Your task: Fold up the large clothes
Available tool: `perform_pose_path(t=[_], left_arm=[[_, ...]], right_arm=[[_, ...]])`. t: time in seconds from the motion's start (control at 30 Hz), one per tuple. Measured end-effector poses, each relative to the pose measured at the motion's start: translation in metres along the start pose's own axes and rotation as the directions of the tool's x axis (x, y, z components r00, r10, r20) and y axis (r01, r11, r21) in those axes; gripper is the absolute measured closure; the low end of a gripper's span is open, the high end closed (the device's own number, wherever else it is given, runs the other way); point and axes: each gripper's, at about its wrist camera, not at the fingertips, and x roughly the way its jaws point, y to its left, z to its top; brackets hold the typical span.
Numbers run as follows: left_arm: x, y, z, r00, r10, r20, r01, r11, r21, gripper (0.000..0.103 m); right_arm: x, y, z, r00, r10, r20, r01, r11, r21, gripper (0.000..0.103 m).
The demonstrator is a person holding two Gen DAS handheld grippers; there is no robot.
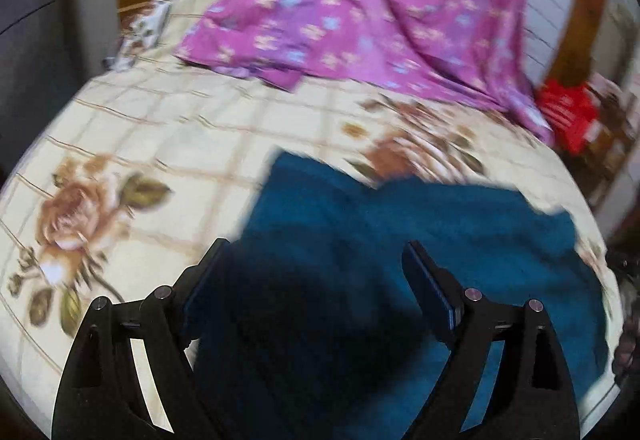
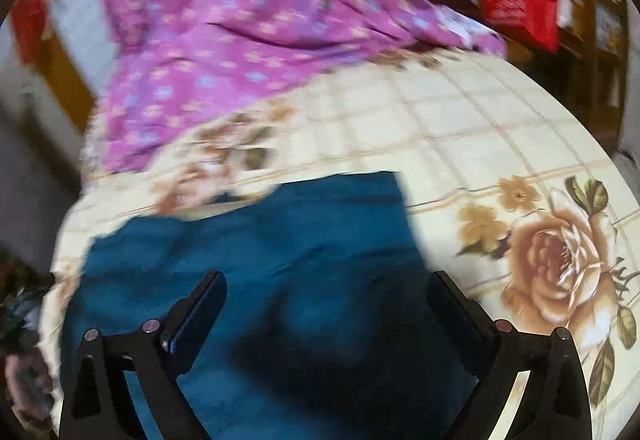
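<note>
The left tongs (image 1: 316, 256) and the right tongs (image 2: 328, 286) both stand wide open above the blue garment (image 1: 400, 240), gripping nothing. It lies flat on the flowered bedsheet (image 1: 160, 127); farther back lies a purple flowered cloth (image 1: 360, 7).

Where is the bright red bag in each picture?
Left wrist view: the crumpled bright red plastic bag sits at the right edge, beyond the bed.
Right wrist view: it sits at upper right.
Shared landmark: the purple flowered cloth beside it.
</note>
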Motion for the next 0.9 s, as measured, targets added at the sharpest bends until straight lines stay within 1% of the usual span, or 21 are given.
perform_pose_path(t=[0.03,0.07,0.1,0.13,0.17,0.2,0.23,0.27,0.33,0.37,0.43,0.47,0.5,0.53,0.57,0.63,0.67,0.73,0.8,0.83,0.9], left_arm=[[-0.003,-0.006,-0.011,0.999,-0.034,-0.008,0.034,0.999,0.005,0.016],[-0.002,-0.012,-0.022,0.999,-0.052,-0.016,0.052,0.999,0.015,0.016],[0.004,-0.022,-0.037,0.998,-0.044,-0.040,0.046,0.998,0.048,0.016],[0.013,-0.029,-0.047,0.997,-0.017,-0.069,0.022,0.997,0.077,0.016],[0.025,-0.032,-0.059,0.995,0.016,-0.099,-0.007,0.995,0.097,0.015],[0.027,-0.036,-0.061,0.996,0.022,-0.084,-0.014,0.995,0.098,0.014],[0.026,-0.038,-0.062,0.997,0.034,-0.063,-0.028,0.995,0.100,0.011],[0.027,-0.038,-0.059,0.995,0.050,-0.083,-0.043,0.995,0.088,0.007],[0.029,-0.034,-0.054,0.991,0.036,-0.129,-0.030,0.998,0.052,0.007],[0.029,-0.032,-0.051,0.987,0.019,-0.159,-0.013,0.999,0.039,0.007],[0.020,-0.026,-0.050,0.983,-0.003,-0.185,0.009,0.999,0.031,0.007],[0.009,-0.021,-0.050,0.985,-0.019,-0.174,0.023,1.000,0.019,0.007],[-0.007,-0.013,-0.051,0.989,-0.035,-0.143,0.036,0.999,0.009,0.007],[-0.026,-0.002,-0.053,0.995,-0.031,-0.100,0.032,0.999,0.010,0.007],[-0.036,0.006,-0.058,0.997,-0.023,-0.079,0.024,1.000,0.015,0.007],[-0.057,0.028,-0.064,0.999,0.008,-0.044,-0.006,0.999,0.032,0.007],[-0.066,0.040,-0.069,0.999,0.019,-0.033,-0.017,0.999,0.042,0.007],[-0.069,0.061,-0.078,0.999,0.030,-0.035,-0.028,0.998,0.053,0.007],[-0.068,0.078,-0.084,0.998,0.046,-0.036,-0.043,0.997,0.067,0.007],[-0.065,0.083,-0.086,0.998,0.051,-0.035,-0.049,0.997,0.067,0.007],[-0.055,0.092,-0.083,0.998,0.030,-0.052,-0.028,0.999,0.037,0.007]], right_arm=[[-0.006,0.009,-0.007,1.000,0.020,-0.002,-0.020,1.000,-0.020,0.003],[-0.014,0.022,-0.021,0.999,0.034,-0.002,-0.034,0.998,-0.049,0.003],[-0.018,0.034,-0.037,0.999,0.038,-0.003,-0.038,0.996,-0.078,0.003],[-0.018,0.039,-0.048,0.999,0.041,-0.009,-0.042,0.995,-0.090,0.003],[-0.012,0.043,-0.064,0.999,0.040,-0.035,-0.044,0.995,-0.095,0.002],[-0.001,0.043,-0.077,0.997,0.025,-0.079,-0.033,0.995,-0.092,0.002],[0.008,0.040,-0.087,0.995,0.013,-0.097,-0.021,0.996,-0.083,0.000],[0.008,0.035,-0.095,0.998,0.031,-0.050,-0.035,0.997,-0.065,0.000],[0.007,0.032,-0.101,0.999,0.044,-0.004,-0.044,0.997,-0.056,0.000],[0.010,0.034,-0.101,0.999,0.038,-0.013,-0.038,0.998,-0.059,0.000],[0.010,0.036,-0.098,0.999,0.028,-0.042,-0.031,0.997,-0.069,0.000],[0.008,0.036,-0.095,0.998,0.026,-0.064,-0.030,0.997,-0.073,0.001],[-0.004,0.033,-0.091,0.997,0.027,-0.066,-0.030,0.998,-0.055,0.002],[-0.017,0.028,-0.091,0.999,0.039,-0.035,-0.040,0.998,-0.041,0.002],[-0.039,0.018,-0.091,0.999,0.042,0.025,-0.042,0.999,-0.025,0.002],[-0.073,-0.006,-0.093,0.996,0.023,0.091,-0.023,1.000,0.001,0.002],[-0.087,-0.021,-0.097,0.994,0.021,0.103,-0.023,1.000,0.018,0.001],[-0.104,-0.058,-0.110,0.995,0.025,0.099,-0.031,0.998,0.061,0.001],[-0.114,-0.093,-0.125,0.996,-0.019,0.083,0.010,0.993,0.115,0.001],[-0.117,-0.110,-0.134,0.997,-0.029,0.074,0.018,0.990,0.143,0.001],[-0.117,-0.132,-0.143,0.998,0.000,0.069,-0.014,0.980,0.199,0.001]])
